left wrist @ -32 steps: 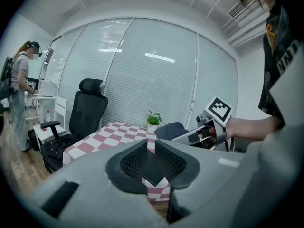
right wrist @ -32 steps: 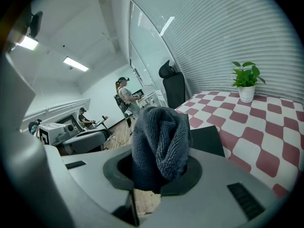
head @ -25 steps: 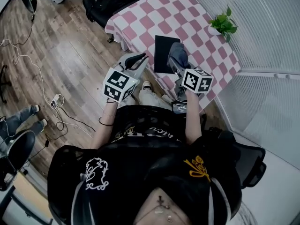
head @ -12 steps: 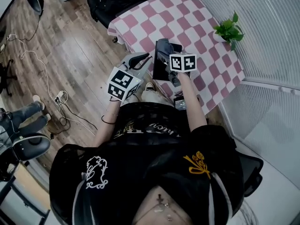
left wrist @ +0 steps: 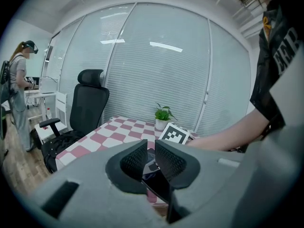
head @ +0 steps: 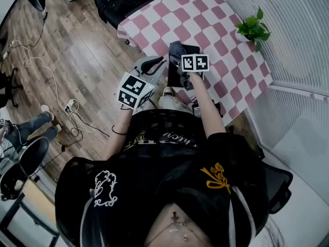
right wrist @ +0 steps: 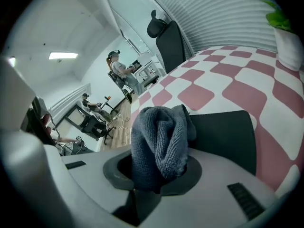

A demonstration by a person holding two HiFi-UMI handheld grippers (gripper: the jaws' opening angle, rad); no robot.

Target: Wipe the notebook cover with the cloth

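Head view: the right gripper [head: 181, 55] was over the notebook [head: 173, 74], and the left gripper [head: 153, 65] was just beside the notebook. Left gripper view: its jaws stood narrowly apart and empty. Right gripper view: the jaws were clamped on the cloth [right wrist: 159, 144] at the notebook's edge.

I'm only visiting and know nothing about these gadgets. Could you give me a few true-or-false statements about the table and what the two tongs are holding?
1. The right tongs grip a grey-blue cloth. True.
2. The notebook has a red cover. False: it is black.
3. The left tongs hold the notebook. False: nothing is between their jaws, which stand a narrow gap apart.
4. A potted plant stands on the table. True.
5. The table covering is plain white. False: it is pink and white checks.
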